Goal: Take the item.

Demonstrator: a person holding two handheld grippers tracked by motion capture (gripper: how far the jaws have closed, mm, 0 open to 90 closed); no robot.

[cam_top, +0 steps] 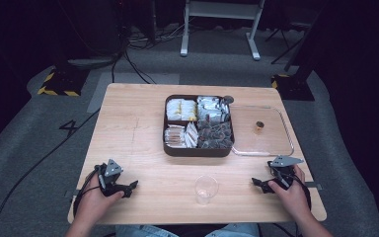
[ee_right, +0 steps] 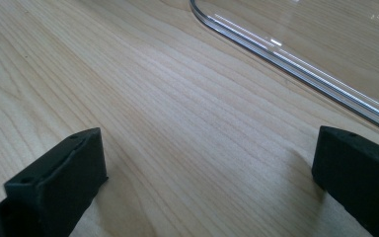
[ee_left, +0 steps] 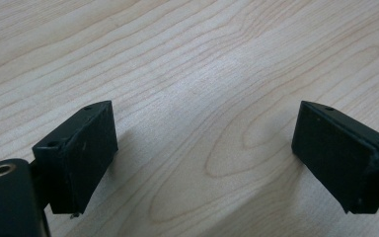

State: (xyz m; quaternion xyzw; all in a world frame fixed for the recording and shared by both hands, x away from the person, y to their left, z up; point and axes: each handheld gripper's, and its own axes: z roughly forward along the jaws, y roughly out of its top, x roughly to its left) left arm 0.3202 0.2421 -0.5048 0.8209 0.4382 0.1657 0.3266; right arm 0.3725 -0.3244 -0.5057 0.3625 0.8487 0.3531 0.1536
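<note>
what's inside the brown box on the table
The brown box has four compartments of small packets: yellowish ones back left, silvery ones back right, pale sticks front left, dark ones front right. What lies beneath the top layers is hidden.

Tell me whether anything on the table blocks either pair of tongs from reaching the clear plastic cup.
Nothing visible does. The clear plastic cup stands alone near the front edge, with bare table between it and the left tongs and the right tongs, both open.
</note>
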